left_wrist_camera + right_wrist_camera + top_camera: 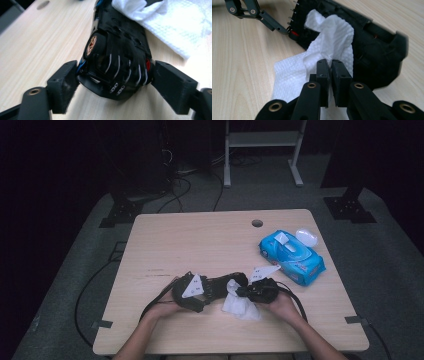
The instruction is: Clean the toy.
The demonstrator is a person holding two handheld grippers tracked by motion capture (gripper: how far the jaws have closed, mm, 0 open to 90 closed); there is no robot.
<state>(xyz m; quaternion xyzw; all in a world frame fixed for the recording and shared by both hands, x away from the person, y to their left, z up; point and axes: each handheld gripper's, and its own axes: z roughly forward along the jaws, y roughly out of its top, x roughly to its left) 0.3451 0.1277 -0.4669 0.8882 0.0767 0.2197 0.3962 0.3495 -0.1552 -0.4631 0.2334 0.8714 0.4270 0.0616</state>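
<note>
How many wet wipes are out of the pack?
1. The wipe lies against the black toy car, pinched in the right tongs. More may be hidden inside the blue pack on the table's right side.

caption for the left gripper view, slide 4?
Left gripper clamps an upturned black toy car on the wooden table, a white wipe draped over its far end.

A black toy car (220, 285) lies on the light wooden table (200, 240) near its front edge, with a white crumpled wet wipe (240, 304) touching its right end. A blue soft wipes pack (292, 256) sits farther back to the right.
</note>
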